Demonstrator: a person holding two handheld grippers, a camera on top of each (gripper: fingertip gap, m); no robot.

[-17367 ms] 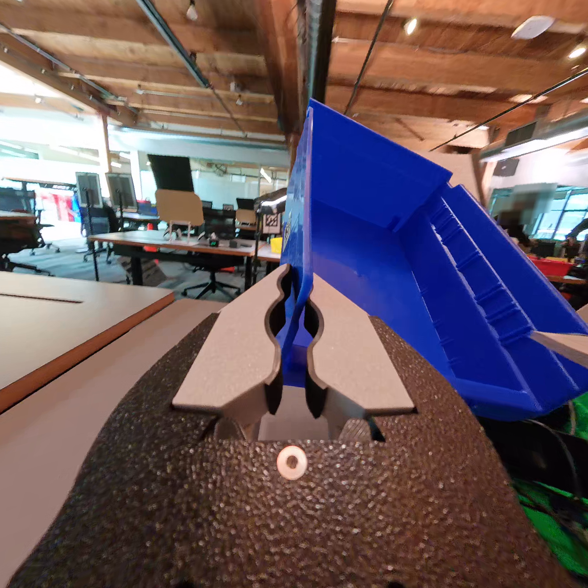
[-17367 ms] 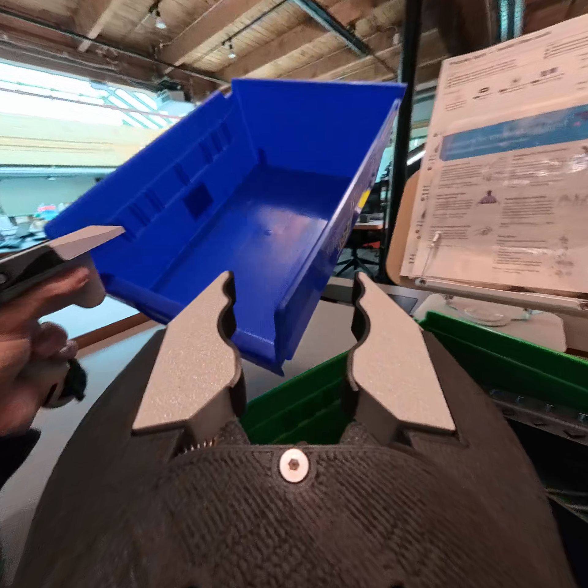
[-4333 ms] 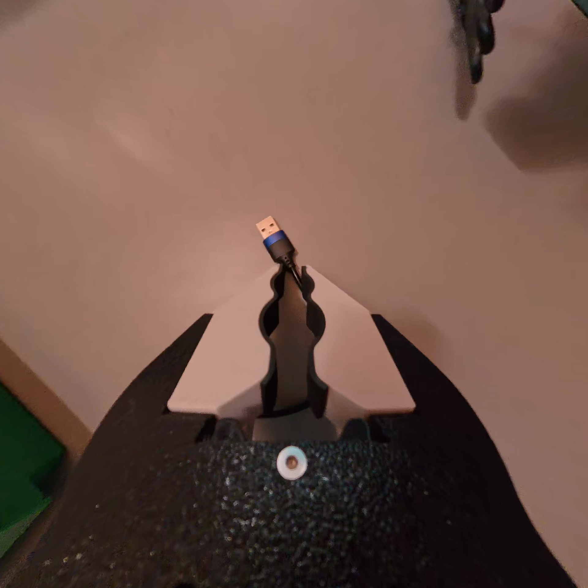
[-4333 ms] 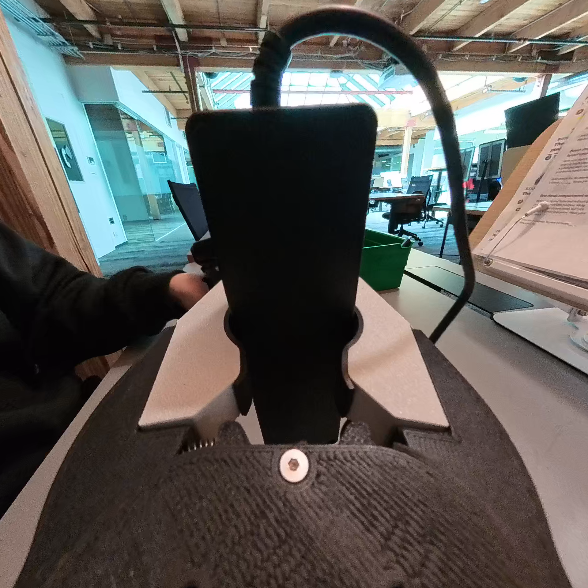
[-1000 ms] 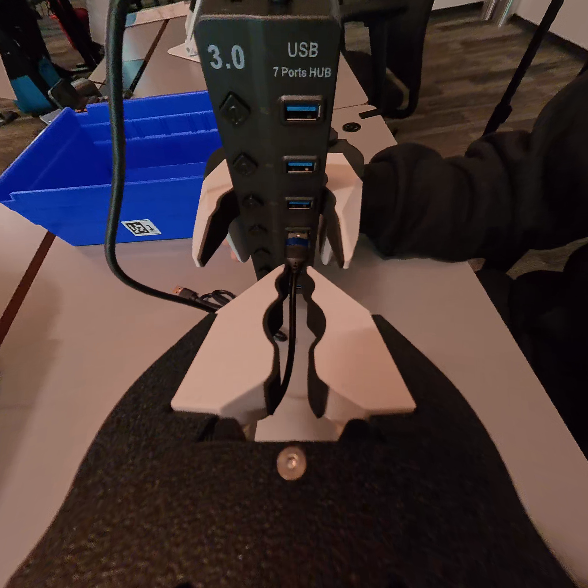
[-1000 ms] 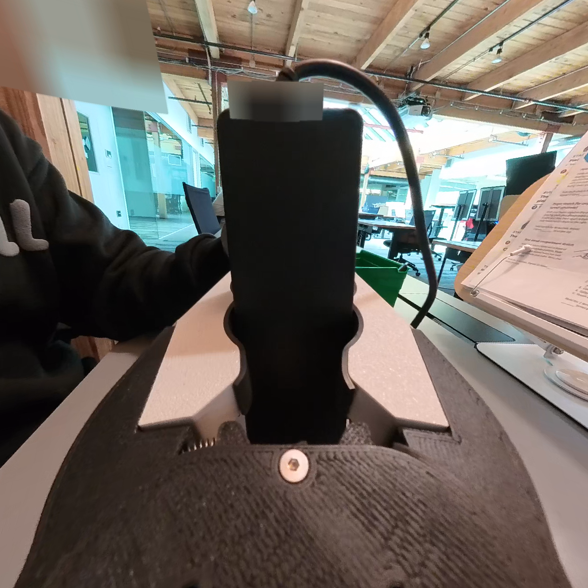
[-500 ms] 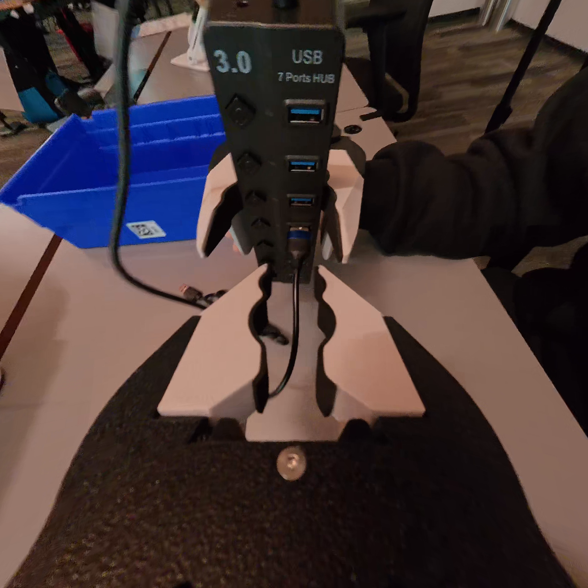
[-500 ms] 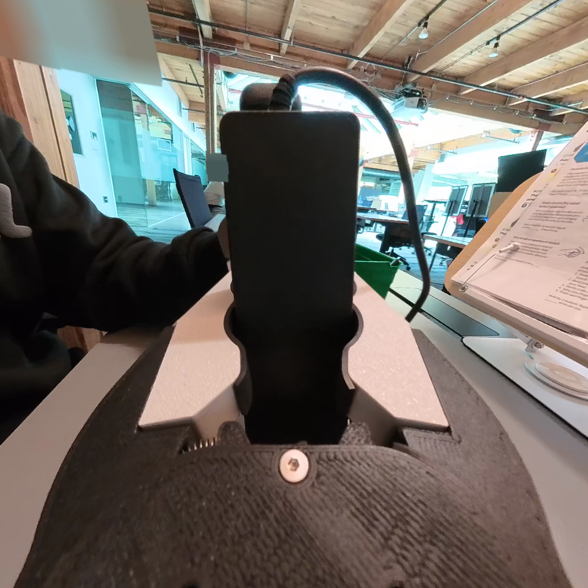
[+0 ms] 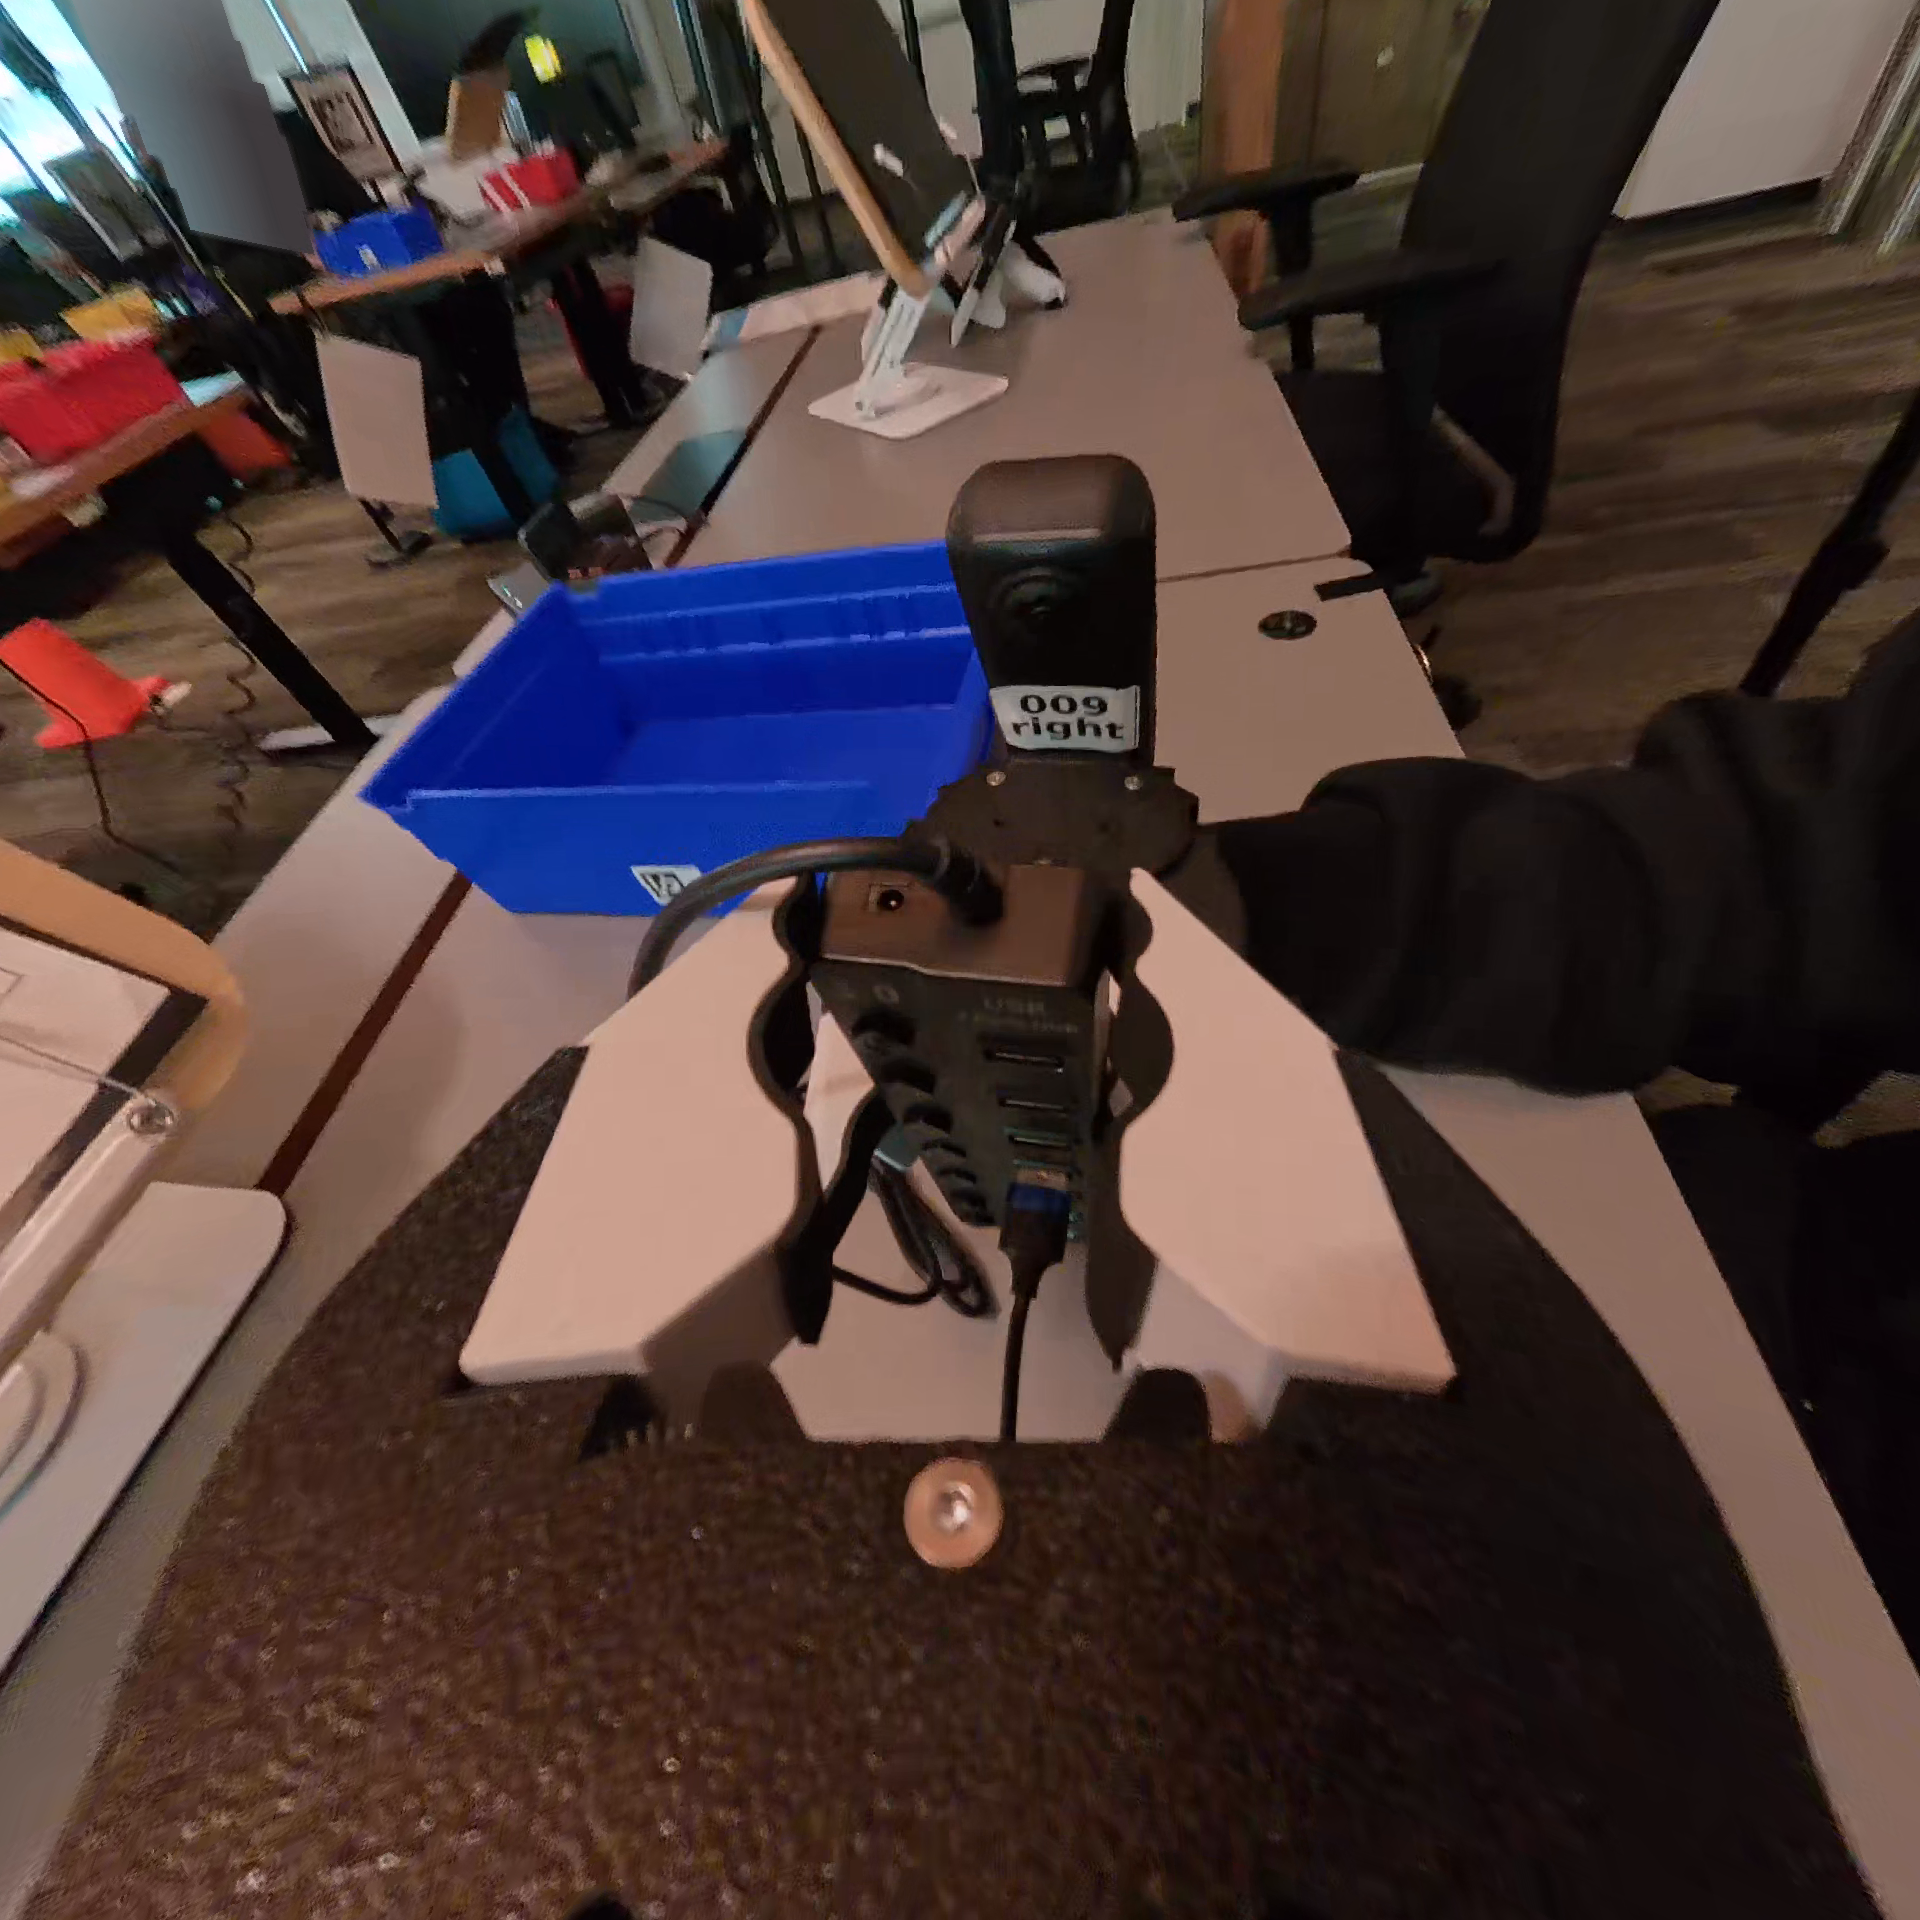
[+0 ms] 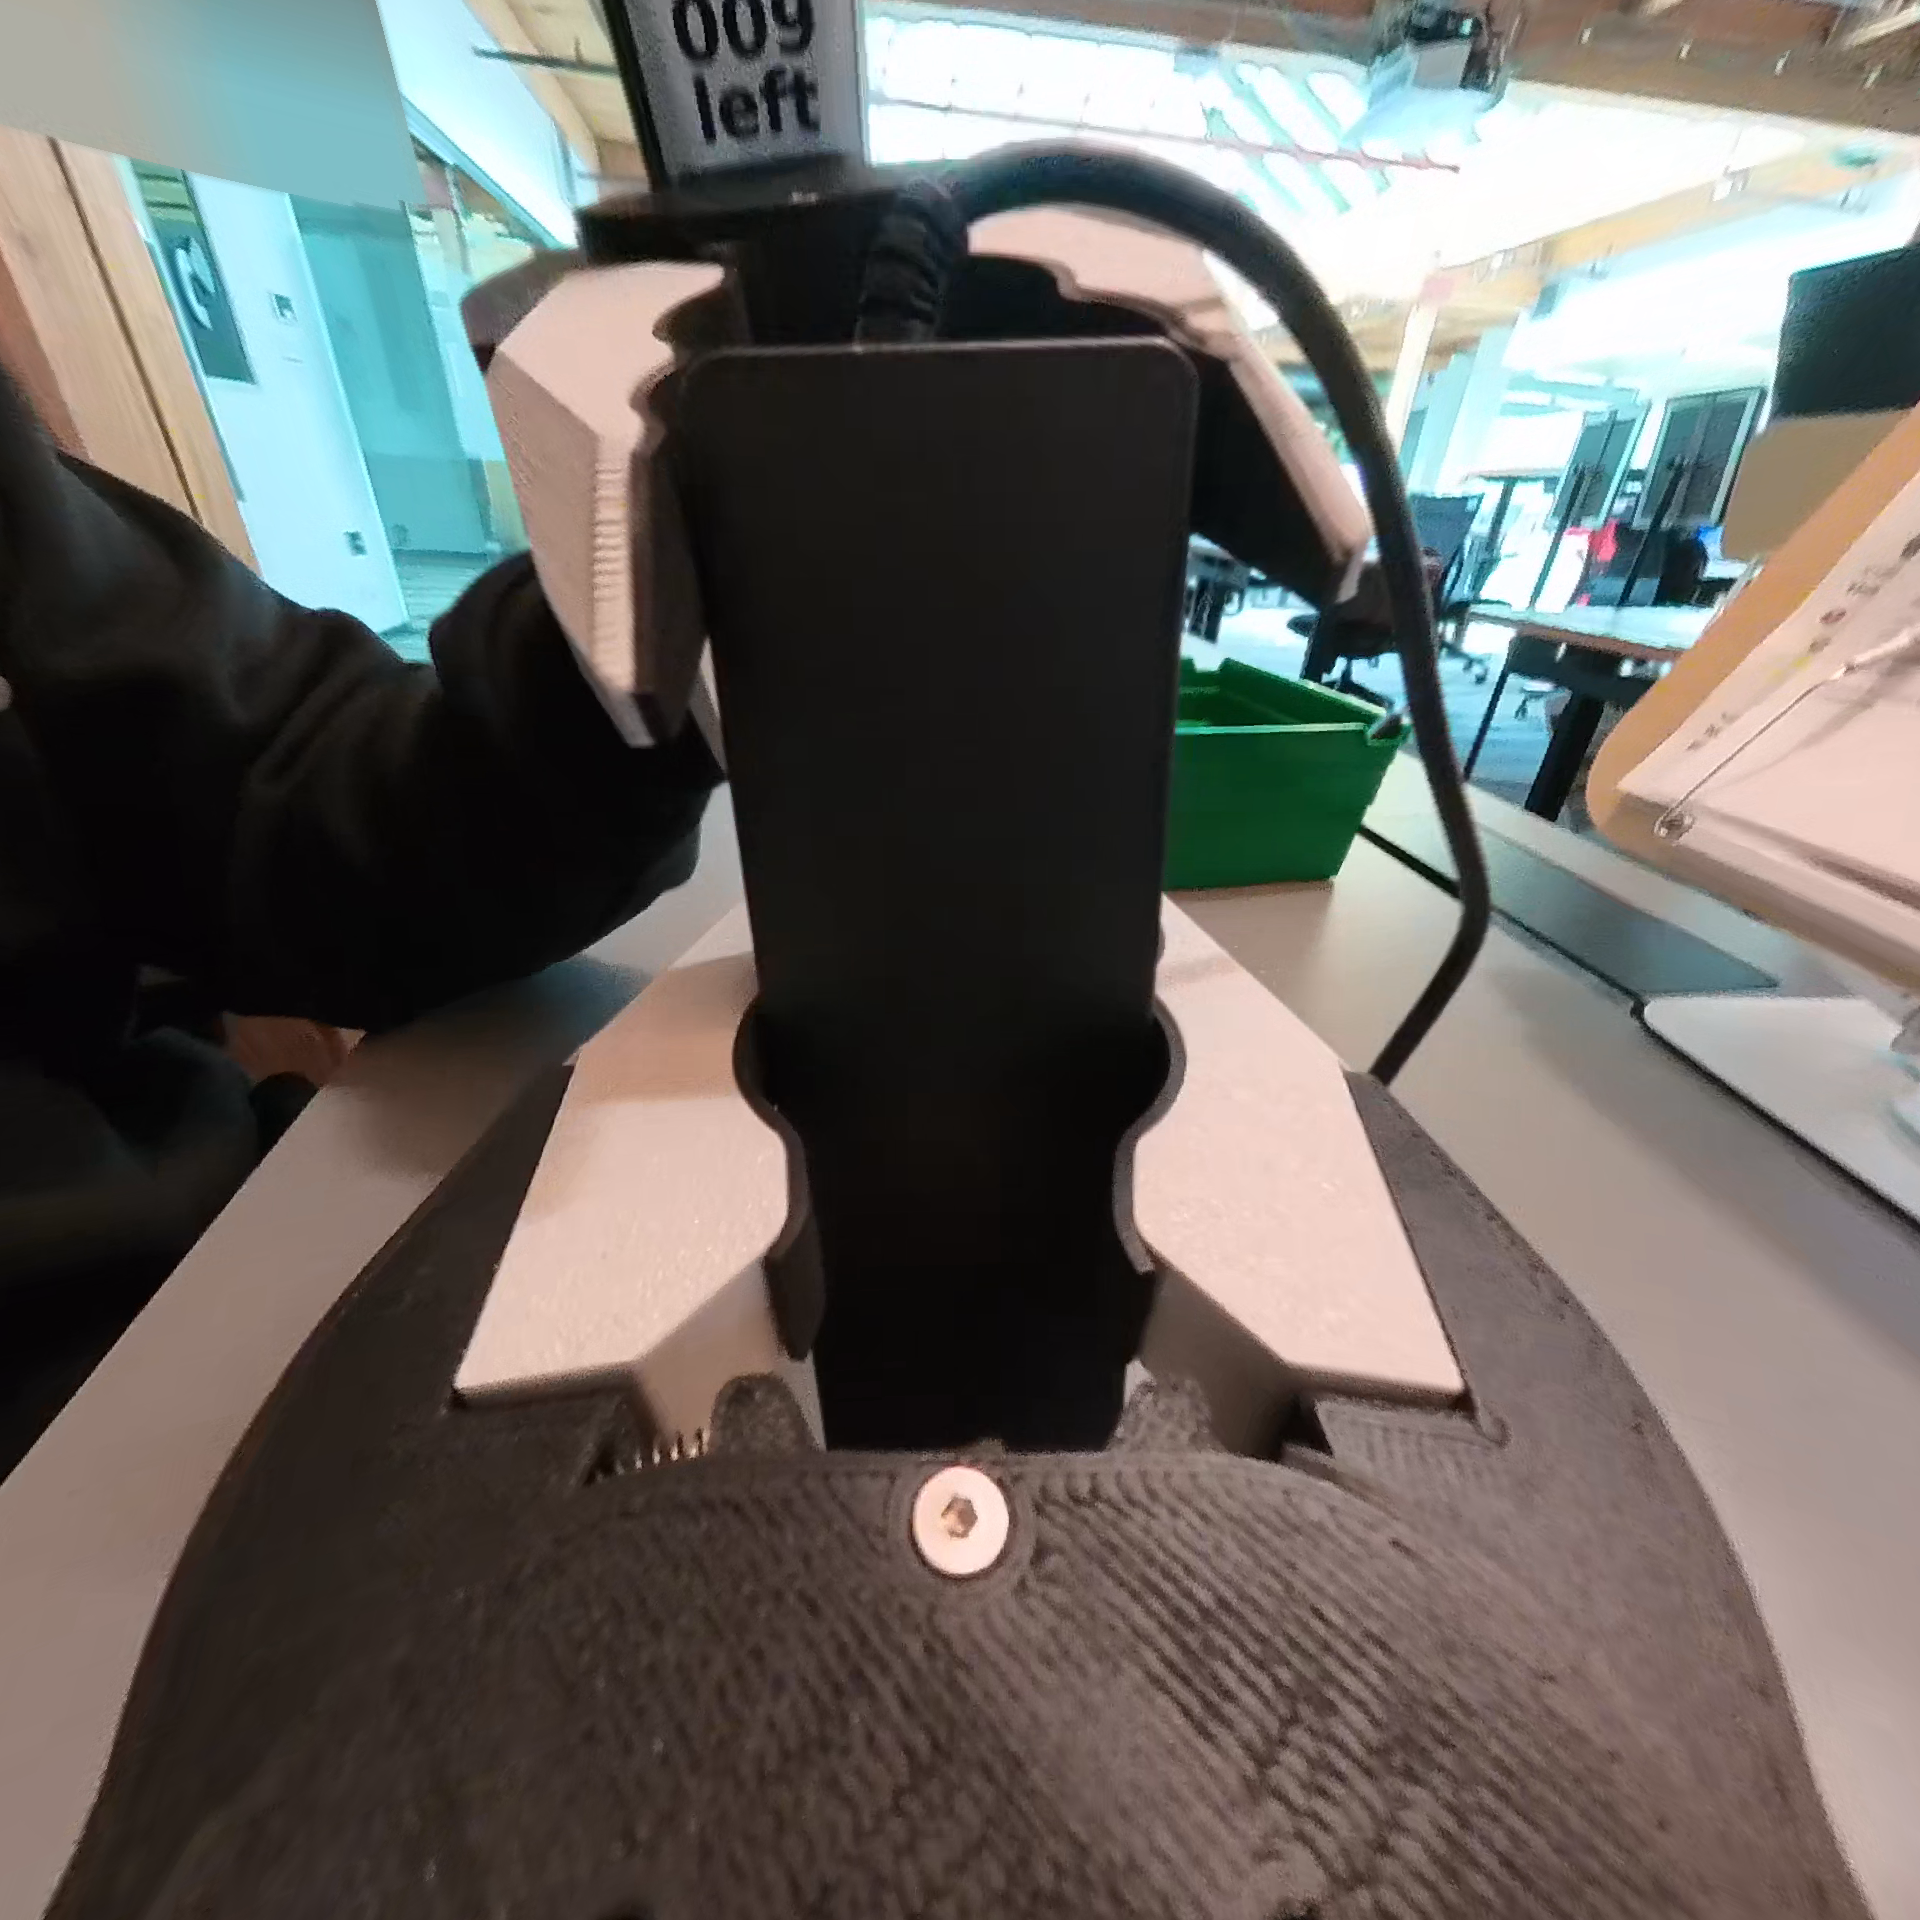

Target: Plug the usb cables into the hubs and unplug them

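Observation:
A black USB hub (image 9: 966,1039) stands upright, and my right gripper (image 10: 961,1029) is shut on its lower part; only its plain back (image 10: 956,727) shows in the right wrist view. A USB plug with a blue band (image 9: 1039,1205) sits in a lower port, and its thin cable (image 9: 1013,1340) hangs down free. My left gripper (image 9: 961,935) is open and empty, with its fingers either side of the hub's top end. It also shows in the right wrist view (image 10: 623,520). The hub's thick cable (image 9: 748,883) arcs off the top.
A blue bin (image 9: 707,748) stands on the table behind the hub. A green bin (image 10: 1268,800) is farther back in the right wrist view, and a document stand (image 10: 1787,727) is at the right. A loose cable (image 9: 925,1236) lies on the table. A person's black sleeve (image 9: 1558,935) reaches in.
My left gripper has let go of the USB cable, opened wide and moved forward and up around the hub's top. The plug stays in its port. The right gripper still holds the hub.

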